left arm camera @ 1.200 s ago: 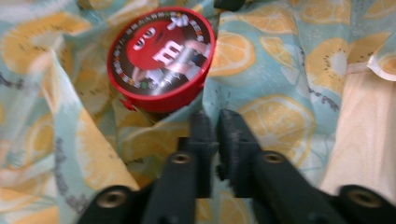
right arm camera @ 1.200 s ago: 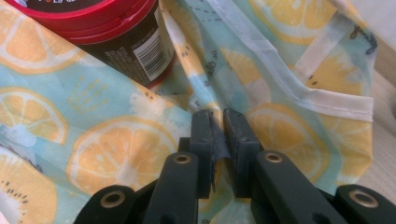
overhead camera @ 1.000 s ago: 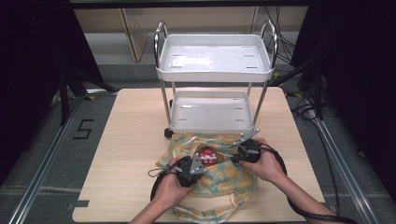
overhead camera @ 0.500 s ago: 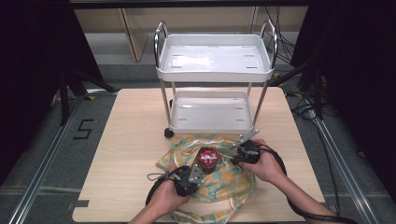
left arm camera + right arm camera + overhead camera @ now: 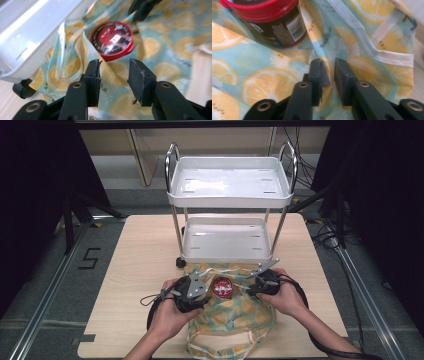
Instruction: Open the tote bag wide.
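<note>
L gripper (image 5: 113, 68) jaws just opening, standing apart, off the bag (image 5: 160, 47). R gripper (image 5: 328, 67) loosening, fabric fold btwn jaws. Risk: bag sagging, jar (image 5: 112, 40) tipping.

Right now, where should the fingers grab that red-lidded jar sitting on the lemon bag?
Probably around the dark body just under the red lid, coming from the side. The jar stands upright on the lemon bag, and its lid looks wide and flat, so a top pinch might slip. The left gripper is open with its jaws just opened, and it is nearest.
</note>
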Motion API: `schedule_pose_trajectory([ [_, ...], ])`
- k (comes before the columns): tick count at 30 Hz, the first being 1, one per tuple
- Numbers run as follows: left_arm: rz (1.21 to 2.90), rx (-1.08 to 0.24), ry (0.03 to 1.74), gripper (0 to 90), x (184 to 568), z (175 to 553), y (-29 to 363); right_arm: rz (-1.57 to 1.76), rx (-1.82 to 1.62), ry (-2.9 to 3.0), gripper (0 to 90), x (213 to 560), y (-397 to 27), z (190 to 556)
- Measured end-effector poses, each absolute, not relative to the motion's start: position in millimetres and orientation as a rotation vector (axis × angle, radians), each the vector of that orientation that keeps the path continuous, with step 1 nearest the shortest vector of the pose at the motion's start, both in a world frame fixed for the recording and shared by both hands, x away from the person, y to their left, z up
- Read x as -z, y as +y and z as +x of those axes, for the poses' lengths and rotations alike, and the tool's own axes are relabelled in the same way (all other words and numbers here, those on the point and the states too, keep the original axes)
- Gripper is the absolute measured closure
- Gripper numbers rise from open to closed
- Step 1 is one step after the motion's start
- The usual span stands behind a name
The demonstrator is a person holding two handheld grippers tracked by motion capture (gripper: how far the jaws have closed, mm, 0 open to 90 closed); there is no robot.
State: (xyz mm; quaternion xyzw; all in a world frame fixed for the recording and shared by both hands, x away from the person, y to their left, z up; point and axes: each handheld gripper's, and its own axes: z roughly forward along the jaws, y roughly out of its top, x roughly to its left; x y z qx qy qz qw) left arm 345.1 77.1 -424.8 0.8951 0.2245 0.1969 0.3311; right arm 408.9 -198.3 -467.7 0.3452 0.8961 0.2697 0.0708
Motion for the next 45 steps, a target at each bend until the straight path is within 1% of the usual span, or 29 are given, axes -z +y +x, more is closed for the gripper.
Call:
schedule_pose_trajectory([
  [1, 2.346, -0.527, 0.593, 63.0, 430.4, 349.0, 75.7, 1.023, -0.832, 2.687, 72.6, 467.5, -198.0, 408.3],
  [2, 2.348, -0.538, 0.6, 67.0, 434.1, 352.3, 75.2, 0.951, -0.865, 2.675, 70.3, 465.5, -198.9, 408.0],
  [6, 2.323, -0.548, 0.659, 80.3, 441.6, 362.2, 74.1, 0.873, -0.922, 2.622, 63.3, 453.0, -200.3, 398.7],
  [8, 2.31, -0.554, 0.681, 84.3, 443.5, 366.2, 73.0, 0.848, -0.968, 2.574, 60.2, 444.4, -202.2, 393.6],
  [9, 2.331, -0.548, 0.67, 85.5, 443.3, 368.9, 73.5, 0.833, -0.987, 2.543, 58.5, 439.8, -204.2, 392.1],
  [11, 2.308, -0.548, 0.702, 88.0, 446.1, 371.5, 72.0, 0.787, -0.994, 2.5, 55.0, 432.7, -210.3, 391.5],
  [14, 2.31, -0.55, 0.726, 89.2, 449.5, 377.1, 72.8, 0.795, -0.953, 2.473, 49.4, 436.3, -216.9, 393.3],
  [16, 2.312, -0.556, 0.743, 89.4, 451.6, 380.4, 74.1, 0.803, -0.92, 2.486, 48.9, 443.9, -220.9, 396.5],
  [17, 2.298, -0.539, 0.769, 89.5, 453.4, 380.9, 74.0, 0.813, -0.911, 2.489, 49.5, 447.3, -222.2, 398.1],
  [19, 2.292, -0.538, 0.788, 89.6, 456.1, 384.4, 75.1, 0.825, -0.897, 2.482, 54.7, 453.7, -223.6, 401.9],
  [21, 2.296, -0.547, 0.787, 89.6, 458.3, 388.4, 76.3, 0.833, -0.889, 2.491, 63.1, 455.5, -225.5, 406.1],
  [22, 2.293, -0.546, 0.794, 89.7, 459.7, 390.2, 76.4, 0.839, -0.885, 2.493, 70.6, 456.1, -225.8, 407.8],
  [25, 2.295, -0.541, 0.821, 89.8, 464.7, 396.7, 78.2, 0.86, -0.892, 2.502, 80.8, 458.9, -223.6, 410.2],
  [26, 2.292, -0.535, 0.831, 89.8, 466.8, 398.3, 78.6, 0.873, -0.882, 2.515, 82.2, 459.6, -222.9, 410.1],
  [28, 2.328, -0.583, 0.781, 89.8, 468.4, 404.9, 81.8, 0.873, -0.875, 2.526, 85.7, 463.2, -221.8, 412.1],
  [30, 2.332, -0.579, 0.786, 89.8, 472.2, 407.4, 82.3, 0.898, -0.85, 2.545, 89.5, 465.5, -220.9, 411.7],
  [33, 2.365, -0.604, 0.772, 89.8, 477.6, 412.2, 83.8, 0.886, -0.814, 2.54, 90.0, 470.0, -221.7, 414.5],
  [34, 2.38, -0.565, 0.799, 89.8, 480.3, 411.9, 83.3, 0.884, -0.78, 2.54, 90.0, 471.3, -222.7, 415.1],
  [35, 2.357, -0.555, 0.815, 89.8, 483.1, 411.2, 82.2, 0.875, -0.759, 2.56, 90.0, 470.9, -223.7, 416.2],
  [36, 2.382, -0.558, 0.814, 89.8, 484.1, 412.7, 83.2, 0.869, -0.772, 2.543, 90.0, 473.6, -222.8, 416.5],
  [37, 2.368, -0.534, 0.864, 89.8, 487.2, 410.8, 81.6, 0.883, -0.768, 2.545, 90.0, 474.5, -222.3, 416.2],
  [38, 2.378, -0.506, 0.852, 89.8, 487.7, 411.8, 82.6, 0.872, -0.747, 2.555, 90.0, 475.1, -223.2, 416.8],
  [40, 2.376, -0.522, 0.862, 89.8, 490.5, 412.4, 81.9, 0.88, -0.753, 2.553, 90.0, 478.5, -221.7, 416.3],
  [44, 2.388, -0.507, 0.864, 89.8, 493.1, 414.2, 83.3, 0.881, -0.723, 2.579, 90.0, 479.5, -221.9, 417.4],
  [45, 2.39, -0.526, 0.871, 89.8, 494.5, 414.6, 83.3, 0.847, -0.729, 2.56, 90.0, 482.2, -222.8, 419.4],
])
